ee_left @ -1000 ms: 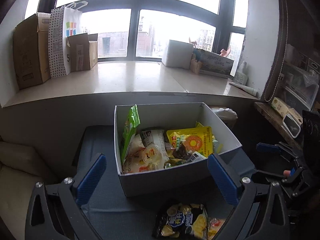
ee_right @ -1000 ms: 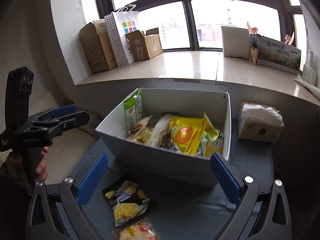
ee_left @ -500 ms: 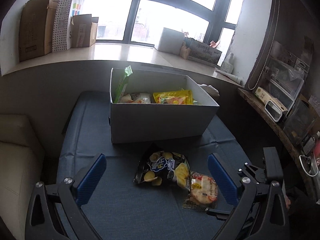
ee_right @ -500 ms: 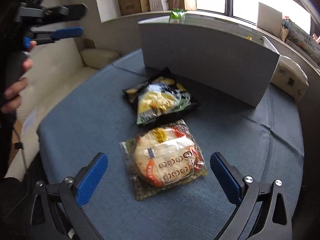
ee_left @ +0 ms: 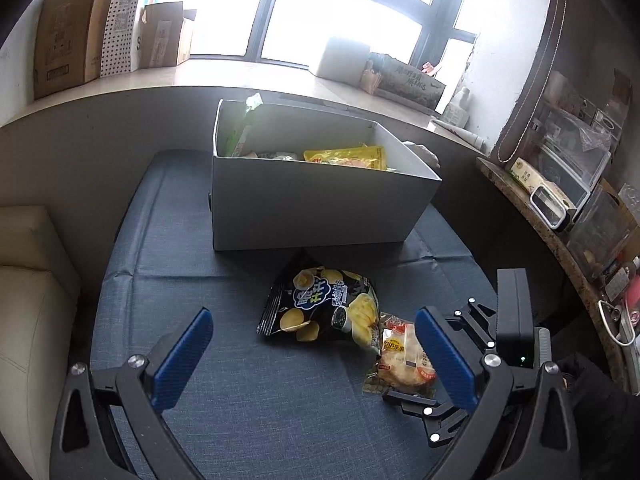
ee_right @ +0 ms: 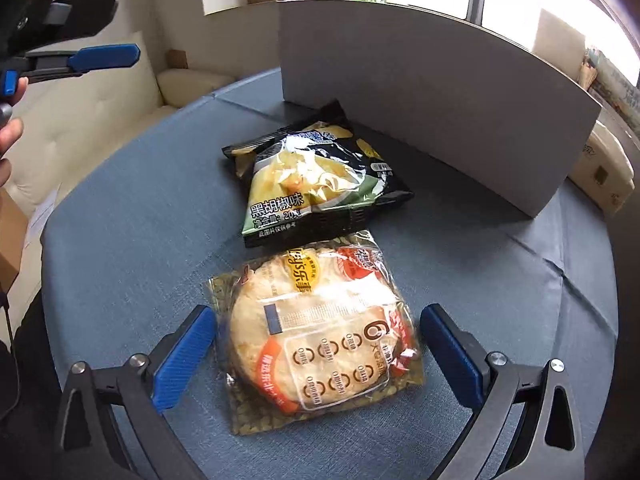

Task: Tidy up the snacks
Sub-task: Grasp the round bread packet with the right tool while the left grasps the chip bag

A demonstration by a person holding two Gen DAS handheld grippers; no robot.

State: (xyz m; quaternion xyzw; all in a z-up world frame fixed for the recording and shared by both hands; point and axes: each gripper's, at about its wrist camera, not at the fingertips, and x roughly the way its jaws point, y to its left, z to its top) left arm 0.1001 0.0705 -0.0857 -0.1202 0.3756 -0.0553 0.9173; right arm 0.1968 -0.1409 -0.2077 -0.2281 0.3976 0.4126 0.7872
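Note:
A round cracker pack (ee_right: 316, 332) lies flat on the blue cloth (ee_right: 120, 220). My right gripper (ee_right: 316, 356) is open and low over it, one finger on each side, neither pad pressing it. Just beyond lies a black chips bag (ee_right: 316, 184), touching the pack's far edge. Behind both stands the grey box (ee_right: 420, 104). In the left wrist view my left gripper (ee_left: 316, 356) hangs open and holds nothing, well back from the chips bag (ee_left: 324, 308) and the cracker pack (ee_left: 404, 356). The grey box (ee_left: 312, 208) holds yellow and green snack bags.
A beige sofa (ee_left: 28, 280) borders the cloth on the left. Cardboard boxes (ee_left: 68, 32) stand on the windowsill. A cluttered shelf (ee_left: 560, 184) runs along the right. A tissue box (ee_right: 600, 168) sits right of the grey box. A person's hand (ee_right: 8, 136) holds the left gripper (ee_right: 126, 28).
Both grippers have drawn back from above the box and dropped toward the cloth. My right gripper has closed in on the cracker pack, which now lies between its open fingers.

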